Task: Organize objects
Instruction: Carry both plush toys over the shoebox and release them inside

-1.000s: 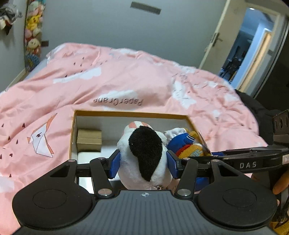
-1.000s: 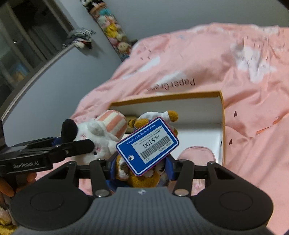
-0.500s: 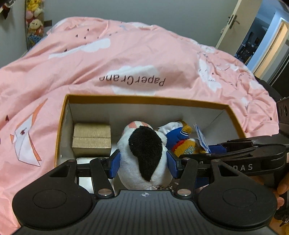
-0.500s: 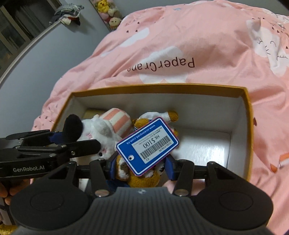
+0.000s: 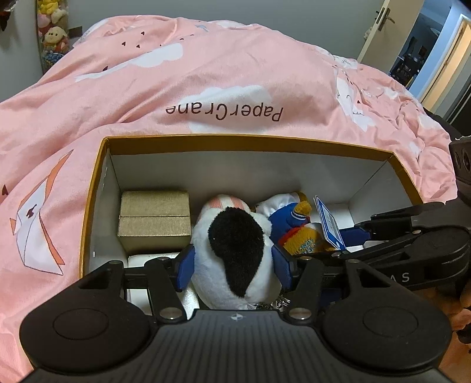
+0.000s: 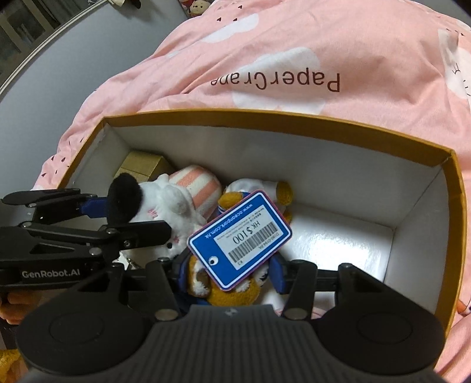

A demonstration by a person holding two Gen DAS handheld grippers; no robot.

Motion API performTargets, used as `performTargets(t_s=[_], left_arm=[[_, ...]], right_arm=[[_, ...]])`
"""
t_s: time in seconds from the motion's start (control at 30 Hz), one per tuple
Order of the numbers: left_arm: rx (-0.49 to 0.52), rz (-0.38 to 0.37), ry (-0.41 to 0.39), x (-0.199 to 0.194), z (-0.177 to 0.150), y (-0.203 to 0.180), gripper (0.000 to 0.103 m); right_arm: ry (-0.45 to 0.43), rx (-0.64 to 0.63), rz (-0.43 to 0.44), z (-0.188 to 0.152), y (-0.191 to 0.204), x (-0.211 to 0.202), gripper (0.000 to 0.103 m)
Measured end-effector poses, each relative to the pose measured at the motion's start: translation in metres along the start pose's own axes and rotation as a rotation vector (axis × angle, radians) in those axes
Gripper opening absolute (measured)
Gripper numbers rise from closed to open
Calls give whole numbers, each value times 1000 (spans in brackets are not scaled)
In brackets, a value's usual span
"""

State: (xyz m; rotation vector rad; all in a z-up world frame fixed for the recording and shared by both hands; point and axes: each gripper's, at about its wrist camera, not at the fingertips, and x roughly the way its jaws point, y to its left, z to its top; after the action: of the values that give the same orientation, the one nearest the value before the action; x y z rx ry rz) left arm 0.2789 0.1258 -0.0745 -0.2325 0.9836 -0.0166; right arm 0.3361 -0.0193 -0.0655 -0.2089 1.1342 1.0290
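Note:
My left gripper [image 5: 234, 262] is shut on a white plush dog [image 5: 235, 253] with a black ear and pink striped hat, held inside the open orange-rimmed box [image 5: 250, 140]. My right gripper [image 6: 228, 275] is shut on an orange and blue plush toy [image 6: 232, 290] with a blue price tag [image 6: 240, 243], also inside the box [image 6: 453, 182]. The two toys hang side by side, touching. The left gripper also shows in the right wrist view [image 6: 123, 216], and the right gripper in the left wrist view [image 5: 353, 238]. Whether the toys rest on the box floor is hidden.
A gold cardboard box [image 5: 154, 219] sits in the far left corner of the box, also seen in the right wrist view [image 6: 141, 165]. The box lies on a pink "PaperCrane" duvet [image 5: 223, 82]. A door [image 5: 379, 26] stands open at the far right.
Both grippers have moved forward and down with their toys, from above the near rim to inside the box. Both stay shut.

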Motion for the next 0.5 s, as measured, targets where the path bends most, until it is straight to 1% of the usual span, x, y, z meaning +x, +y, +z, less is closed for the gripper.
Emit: performTargets(t_s=[0.1,0.13,0.27,0.37,0.43,0.47,0.5], left_arm=[[2,-22,7,-4,0,0,69],[6,-22,3,-6,0,0,70],[-1,-18,-34,-22,2,-1,70],[-21,-37,-57,-34,1,1,62],[-24,-27,-64,-36,0,1,51],[-30,-21,-68,-36,-1,1,49],[-40,-15,-65,-34,-2,1,41]], right_arm=[[0,-3,-9,0,1,-3,58],[-3,-5,-11,0,1,-5,61],[-29,-6,-17,0,1,-16,63],[-51,-4,-14,-3,1,-27,63],[-59,3,-17,-6,0,-32,62],[-63,12,-18,-8,-1,-32,57],[-64,22,-9,-10,-2,-32,53]])
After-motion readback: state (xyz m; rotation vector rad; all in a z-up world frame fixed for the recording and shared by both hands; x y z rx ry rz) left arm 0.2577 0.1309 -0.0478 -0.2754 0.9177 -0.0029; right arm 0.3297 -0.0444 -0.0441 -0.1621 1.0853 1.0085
